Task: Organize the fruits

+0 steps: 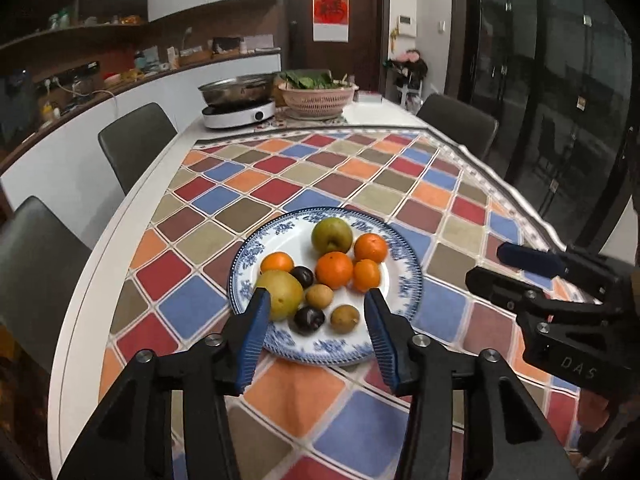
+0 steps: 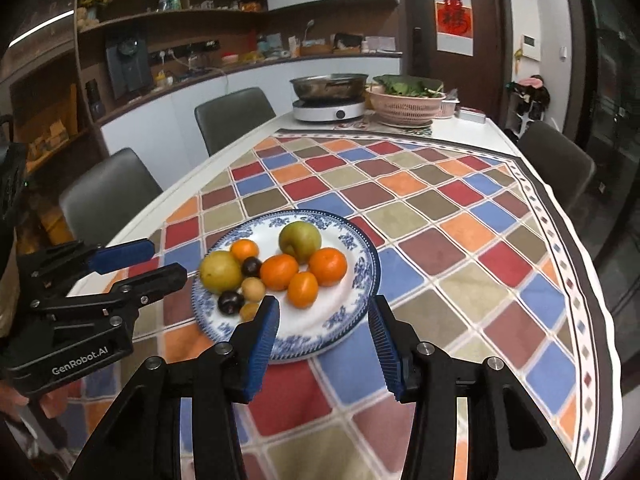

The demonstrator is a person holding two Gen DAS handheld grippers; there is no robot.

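A blue-and-white plate [image 1: 404,276] [image 2: 352,276] sits on the chequered tablecloth and holds all the fruit: a green pear [image 1: 331,234] [image 2: 299,237], a yellow pear [image 1: 282,294] [image 2: 220,271], several oranges [image 1: 335,270] [image 2: 279,271], two dark plums [image 1: 309,319] [image 2: 230,302] and small tan fruits [image 1: 319,295] [image 2: 253,289]. My left gripper [image 1: 316,304] is open and empty, hovering over the plate's near edge; it also shows in the right wrist view [image 2: 160,262]. My right gripper [image 2: 324,314] is open and empty over the plate's near right rim; it shows in the left wrist view [image 1: 486,266].
The chequered tablecloth [image 1: 360,168] [image 2: 460,220] covers the white table. At the far end stand an induction cooker with a steel pot [image 1: 240,98] [image 2: 330,94] and a pink colander of greens [image 1: 316,96] [image 2: 406,104]. Grey chairs [image 1: 136,140] [image 2: 234,118] line the sides.
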